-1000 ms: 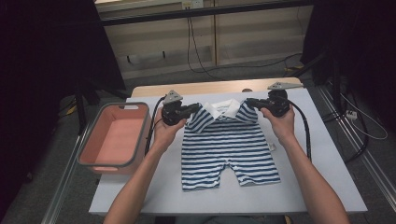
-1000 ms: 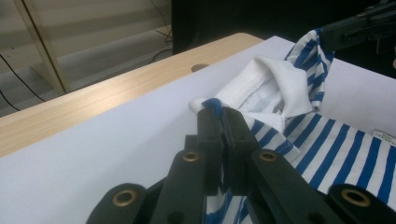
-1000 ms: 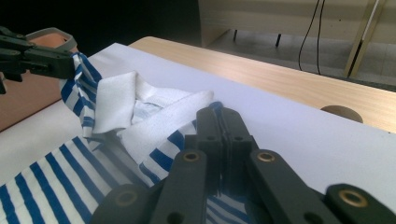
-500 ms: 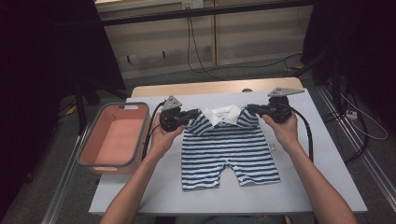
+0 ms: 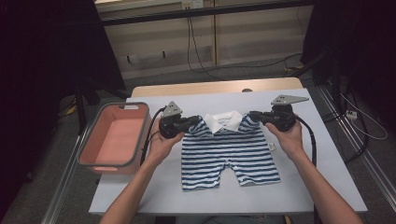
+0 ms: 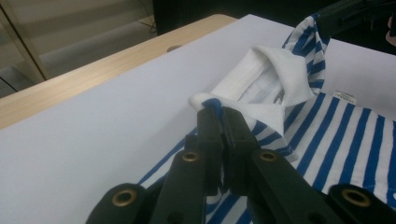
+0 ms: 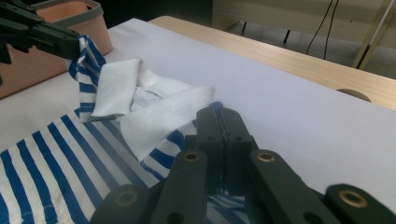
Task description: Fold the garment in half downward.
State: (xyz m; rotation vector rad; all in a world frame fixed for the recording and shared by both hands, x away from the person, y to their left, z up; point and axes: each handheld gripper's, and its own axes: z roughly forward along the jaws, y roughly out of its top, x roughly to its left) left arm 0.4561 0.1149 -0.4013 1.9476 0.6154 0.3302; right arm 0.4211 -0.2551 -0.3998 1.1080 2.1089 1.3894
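Note:
A blue-and-white striped baby romper (image 5: 229,154) with a white collar (image 5: 224,122) lies face up in the middle of the white table (image 5: 327,186). My left gripper (image 5: 195,122) is shut on its left shoulder, jaws pinching the striped cloth beside the collar (image 6: 266,84). My right gripper (image 5: 256,115) is shut on the other shoulder. In the left gripper view the left gripper (image 6: 222,112) grips the romper (image 6: 327,140), with the right gripper (image 6: 345,14) at the far sleeve. The right gripper view shows the right gripper (image 7: 219,112) closed on the romper (image 7: 56,154) and the left gripper (image 7: 60,39) opposite.
A pink basket (image 5: 114,137) with a grey rim stands at the table's left edge, close to my left hand; it also appears behind the left gripper as the basket (image 7: 70,9). A wooden strip (image 5: 215,87) runs along the table's far edge. Cables (image 5: 201,51) lie on the floor beyond.
Both grippers have moved a little toward the person's side of the table, carrying the romper's shoulders with them. Their jaws have stayed shut on the cloth.

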